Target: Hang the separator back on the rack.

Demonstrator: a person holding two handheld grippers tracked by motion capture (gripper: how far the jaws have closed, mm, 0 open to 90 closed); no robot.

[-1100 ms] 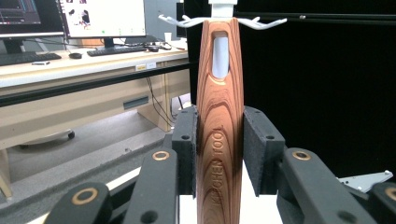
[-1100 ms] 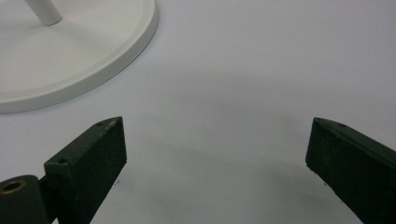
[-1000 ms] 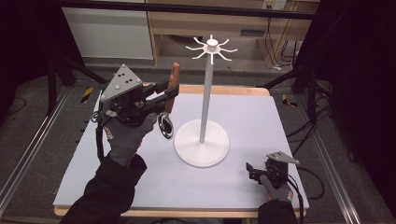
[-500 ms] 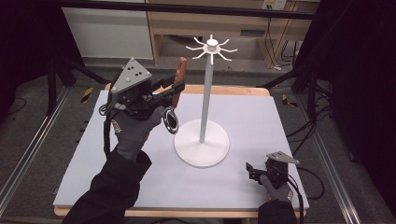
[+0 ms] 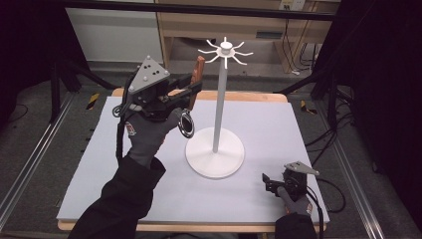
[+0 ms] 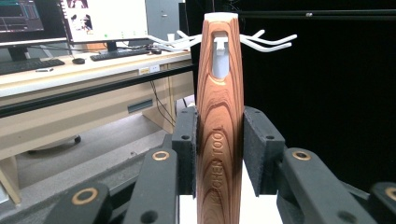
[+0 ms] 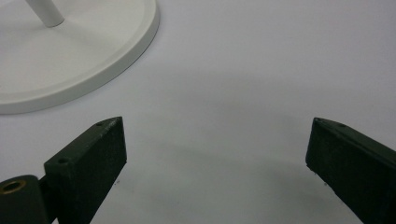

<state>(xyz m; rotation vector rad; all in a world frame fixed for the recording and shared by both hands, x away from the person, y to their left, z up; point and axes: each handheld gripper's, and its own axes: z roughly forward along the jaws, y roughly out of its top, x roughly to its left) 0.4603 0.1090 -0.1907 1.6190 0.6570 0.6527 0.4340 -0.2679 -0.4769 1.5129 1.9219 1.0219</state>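
high view: above, facing forward-down | gripper views: close along tongs | shared: white stand

Your wooden kitchen tool stands nearly upright, its reddish-brown grained handle lettered "KITCHEN TOOL" along its length. A slot-shaped hanging hole is cut near its top end. Below, its metal ring end hangs above the bench. The handle top sits level with the hooks of the white stand, close beside them.
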